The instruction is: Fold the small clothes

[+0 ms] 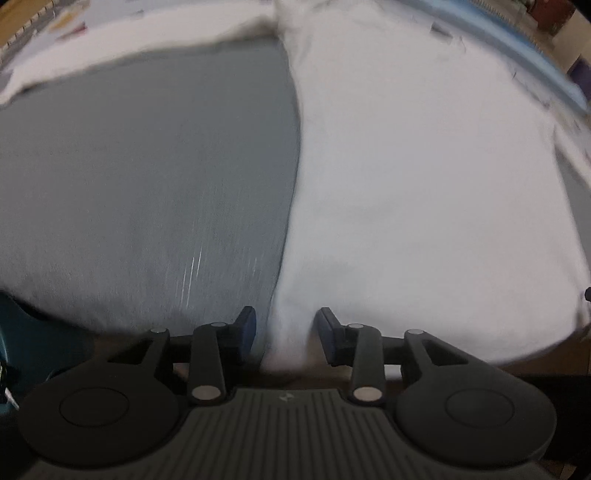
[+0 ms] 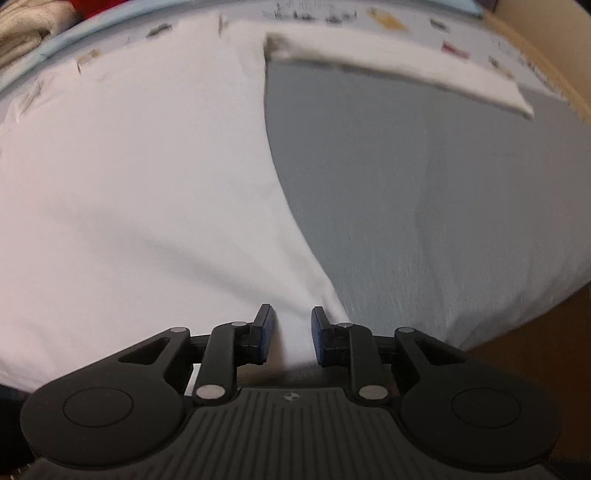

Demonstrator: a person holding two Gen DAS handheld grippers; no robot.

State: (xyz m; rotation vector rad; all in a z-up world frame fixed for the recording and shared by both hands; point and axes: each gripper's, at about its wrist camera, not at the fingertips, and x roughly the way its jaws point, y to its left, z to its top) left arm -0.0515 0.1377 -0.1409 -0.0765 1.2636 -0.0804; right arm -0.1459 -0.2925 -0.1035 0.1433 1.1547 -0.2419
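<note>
One white garment [image 1: 424, 177] lies spread flat over a grey cloth [image 1: 147, 177] that covers the surface, and both wrist views look steeply down on it. In the left wrist view the garment fills the right half of the picture, its long straight edge running from the top centre down to the gripper; a white sleeve-like band [image 1: 129, 48] branches off to the left along the top. The left gripper [image 1: 285, 330] stands with its jaws apart, and the lower corner of the white garment lies in the gap between its two blue pads [image 1: 248, 326], which do not press on the fabric, so it is released. In the right wrist view the same garment fills the left half, with its edge curving down toward the gripper and a white band [image 2: 399, 70] stretching to the right along the top. The right gripper [image 2: 292, 332] also has its jaws parted, narrower than the left, with the garment's near corner between its two blue pads [image 2: 266, 334] and no visible clamp on it. Beyond the garment a pale patterned sheet [image 2: 332, 14] with small printed marks shows along the far side. One heap of beige cloth [image 2: 26, 33] sits at the upper left of the right wrist view. Both pictures are somewhat blurred.
</note>
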